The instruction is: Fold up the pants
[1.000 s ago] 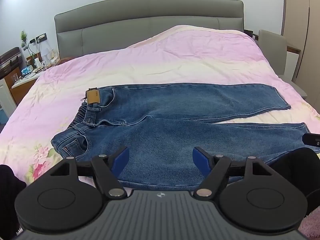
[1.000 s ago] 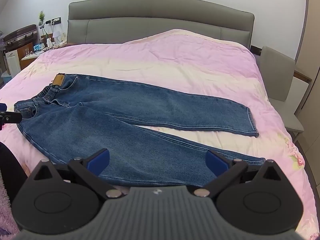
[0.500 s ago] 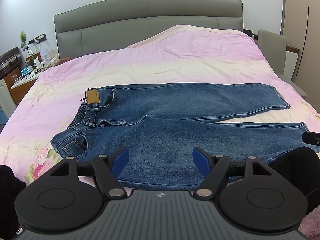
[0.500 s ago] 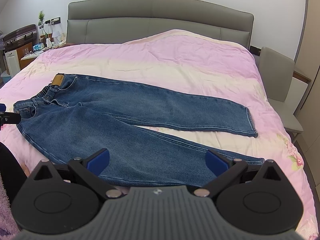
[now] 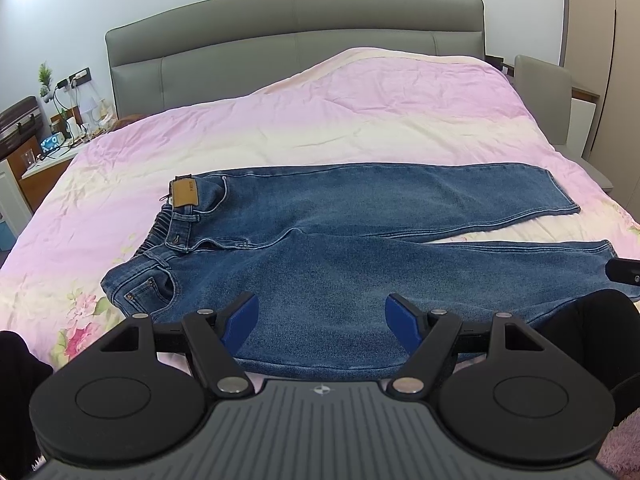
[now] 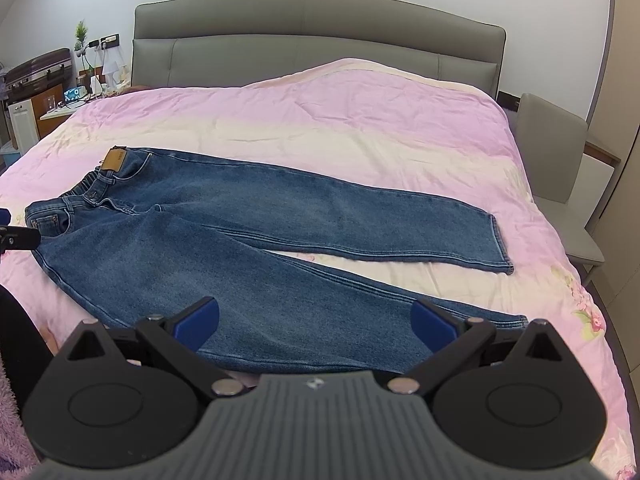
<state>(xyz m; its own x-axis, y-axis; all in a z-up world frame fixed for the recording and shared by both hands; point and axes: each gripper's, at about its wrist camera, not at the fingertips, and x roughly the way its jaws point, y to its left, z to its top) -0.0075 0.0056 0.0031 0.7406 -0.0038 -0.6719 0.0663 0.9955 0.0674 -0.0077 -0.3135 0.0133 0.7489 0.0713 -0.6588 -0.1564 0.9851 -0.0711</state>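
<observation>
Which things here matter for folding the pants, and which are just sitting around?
For the job: jeans, spread flat on the pink duvet; left gripper and right gripper, both open.

Just around: headboard, grey chair, cluttered nightstand, suitcase.

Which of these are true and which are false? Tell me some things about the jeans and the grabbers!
1. The jeans lie spread out flat on the bed. True.
2. The left gripper is squeezing the jeans. False: its jaws are wide open and hold nothing.
3. The right gripper is open. True.
4. The jeans are folded in half. False: both legs lie apart, not yet folded.
5. The tan patch sits at the leg ends. False: it is at the waist.
</observation>
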